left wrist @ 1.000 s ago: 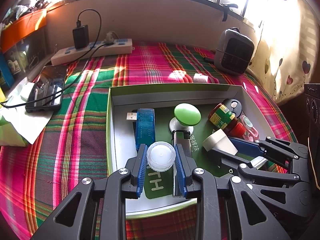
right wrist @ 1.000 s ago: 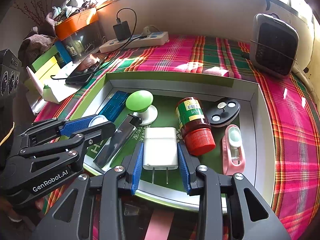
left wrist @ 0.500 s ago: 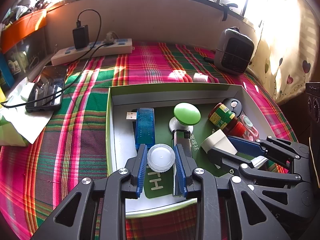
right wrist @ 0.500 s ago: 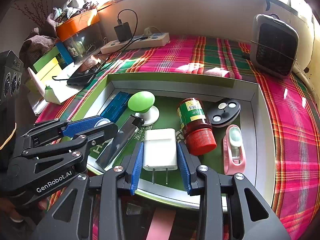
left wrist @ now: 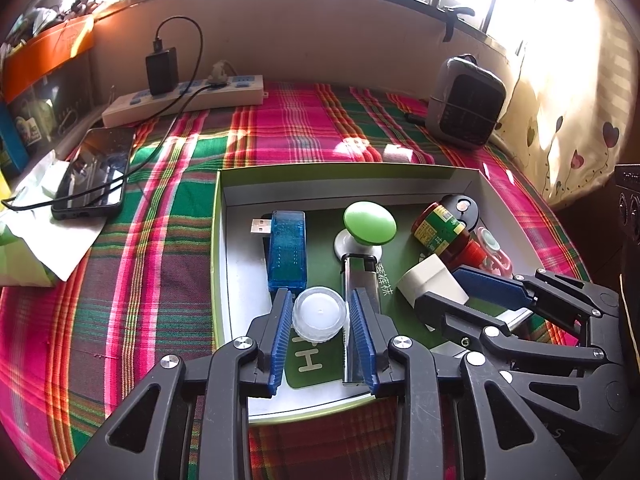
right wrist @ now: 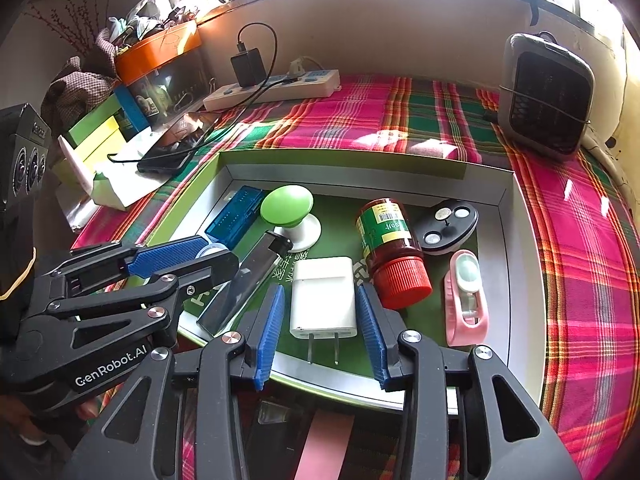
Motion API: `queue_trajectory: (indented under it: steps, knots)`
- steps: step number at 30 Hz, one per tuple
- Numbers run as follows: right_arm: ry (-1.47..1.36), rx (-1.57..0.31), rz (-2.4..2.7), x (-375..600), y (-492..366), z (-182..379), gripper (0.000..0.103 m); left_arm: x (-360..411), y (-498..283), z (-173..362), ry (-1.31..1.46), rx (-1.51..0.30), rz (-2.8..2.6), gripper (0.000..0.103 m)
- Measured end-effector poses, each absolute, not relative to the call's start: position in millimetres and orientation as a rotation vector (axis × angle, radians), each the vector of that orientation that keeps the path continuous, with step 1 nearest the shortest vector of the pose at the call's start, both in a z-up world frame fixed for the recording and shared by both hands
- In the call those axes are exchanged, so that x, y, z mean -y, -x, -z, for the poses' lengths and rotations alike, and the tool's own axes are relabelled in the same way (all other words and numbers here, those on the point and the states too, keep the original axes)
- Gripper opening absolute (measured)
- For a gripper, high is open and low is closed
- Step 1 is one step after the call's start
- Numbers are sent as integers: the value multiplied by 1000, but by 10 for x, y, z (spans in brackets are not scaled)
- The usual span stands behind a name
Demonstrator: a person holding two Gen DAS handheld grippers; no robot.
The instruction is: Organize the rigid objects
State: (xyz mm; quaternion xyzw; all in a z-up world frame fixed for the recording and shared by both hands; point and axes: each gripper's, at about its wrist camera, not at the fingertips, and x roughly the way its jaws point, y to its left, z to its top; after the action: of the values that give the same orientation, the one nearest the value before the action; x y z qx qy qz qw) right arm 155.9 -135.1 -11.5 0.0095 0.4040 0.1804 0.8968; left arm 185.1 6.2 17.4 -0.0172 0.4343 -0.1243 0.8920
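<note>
A shallow box with a green rim (left wrist: 218, 240) lies on the plaid cloth. My left gripper (left wrist: 321, 300) straddles a translucent white round cap (left wrist: 319, 314) on the box floor. Its jaws are opening, and a thin gap shows on each side of the cap. My right gripper (right wrist: 320, 292) straddles a white plug charger (right wrist: 322, 308), its jaws also opening and the pads just clear of it. Also in the box are a blue USB stick (left wrist: 287, 248), a green-headed knob (left wrist: 369, 224), a silver flat stick (left wrist: 362, 280), a red-capped bottle (right wrist: 390, 248), a black oval (right wrist: 448, 226) and a pink holder (right wrist: 466, 296).
A phone (left wrist: 94, 172) on its cable and white paper (left wrist: 36, 240) lie left of the box. A power strip (left wrist: 184, 100) runs along the back wall. A small grey heater (left wrist: 466, 102) stands at the back right. Boxes and clutter (right wrist: 132, 92) fill the far left.
Both grippers' jaws have widened slightly, so the pads have come off the cap and the charger. Neither hand has moved, and the items in the box lie as before.
</note>
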Motion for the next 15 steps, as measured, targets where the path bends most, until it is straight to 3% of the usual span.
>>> queue_trajectory:
  steps: [15]
  knots:
    - [-33, -808, -360, 1409, -1420, 42, 48, -61, -1661, -320, 37, -868, 256, 35]
